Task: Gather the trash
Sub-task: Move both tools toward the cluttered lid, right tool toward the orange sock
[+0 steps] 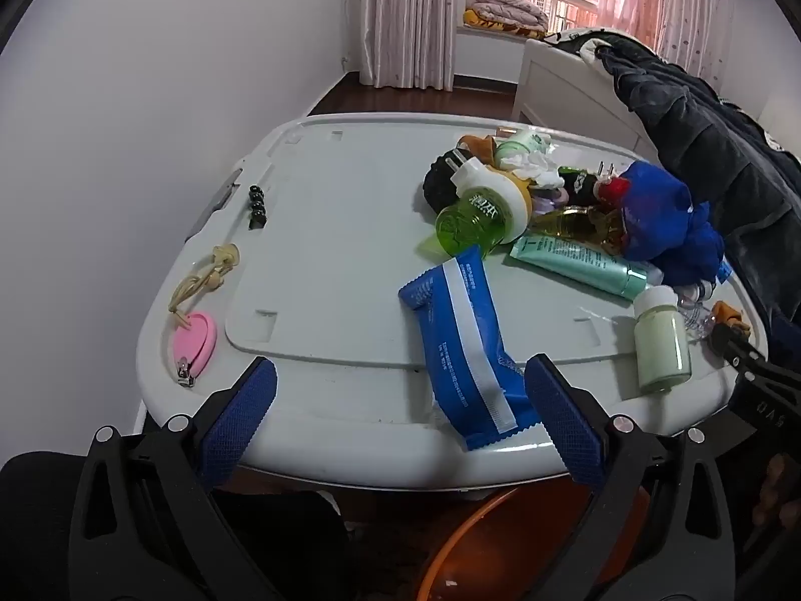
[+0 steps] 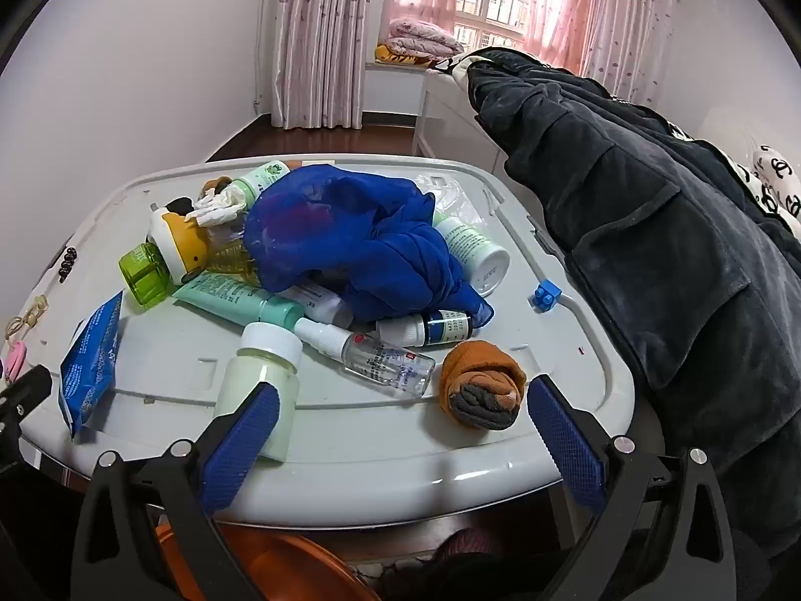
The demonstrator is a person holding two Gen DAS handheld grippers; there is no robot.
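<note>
A grey storage-box lid (image 1: 340,210) (image 2: 360,440) serves as the tabletop and carries a heap of clutter. A blue wrapper (image 1: 460,340) (image 2: 92,350) lies flat near the front edge. Behind it are a green liquid bottle with a white plug cap (image 1: 475,220) (image 2: 145,275), a teal tube (image 1: 575,255) (image 2: 235,300), a crumpled white tissue (image 1: 538,165) (image 2: 220,205) and a blue cloth (image 1: 661,220) (image 2: 360,240). My left gripper (image 1: 400,400) hovers open over the front edge, its right finger beside the wrapper. My right gripper (image 2: 400,415) is open, with nothing between its fingers.
A pale milky bottle (image 1: 661,345) (image 2: 265,375), a clear spray bottle (image 2: 380,360), a rolled orange sock (image 2: 483,390) and a blue toy brick (image 2: 548,295) lie nearby. A pink nail clipper (image 1: 192,343) sits at the left. An orange bin (image 1: 500,546) (image 2: 280,571) stands below the edge. Dark clothing (image 2: 651,230) hangs at right.
</note>
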